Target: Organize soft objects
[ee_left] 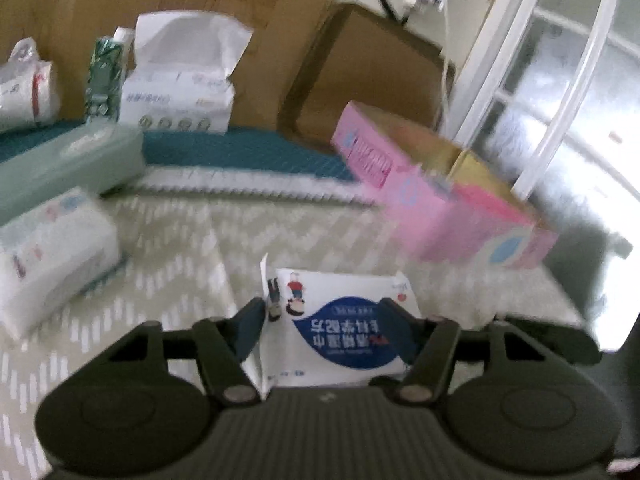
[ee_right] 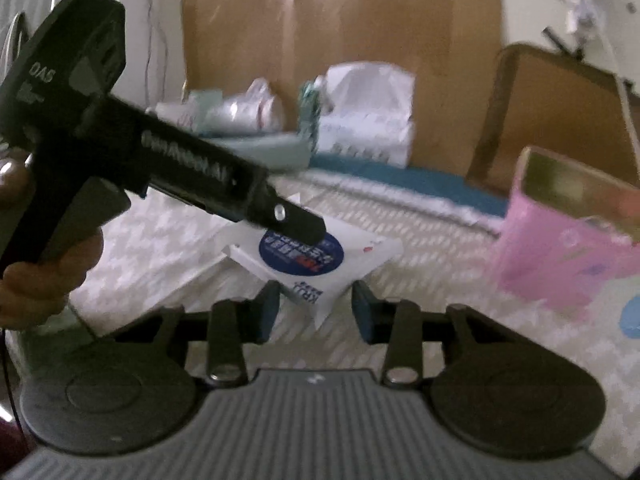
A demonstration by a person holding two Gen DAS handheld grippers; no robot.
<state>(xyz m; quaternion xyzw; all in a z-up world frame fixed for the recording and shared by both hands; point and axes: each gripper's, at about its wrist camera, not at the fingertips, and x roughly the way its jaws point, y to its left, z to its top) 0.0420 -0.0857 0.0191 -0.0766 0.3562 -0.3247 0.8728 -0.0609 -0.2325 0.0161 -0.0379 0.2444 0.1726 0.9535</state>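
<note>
Left gripper (ee_left: 326, 322) clamped on white packet (ee_left: 340, 336).

The left hand-held gripper (ee_left: 322, 318) has its jaws closed on a white packet (ee_left: 340, 336); the right hand-held gripper (ee_right: 314, 306) stands parted around its corner, pads clear.

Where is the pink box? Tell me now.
The pink box lies open on the patterned cloth, right of centre in the left wrist view, just beyond the white-and-blue packet.

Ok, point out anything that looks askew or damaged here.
The pink cardboard box sits tilted, top open, on the patterned mat. The tissue pack at the back has its wrapper torn open and sticking up. Nothing looks spilled.
</note>
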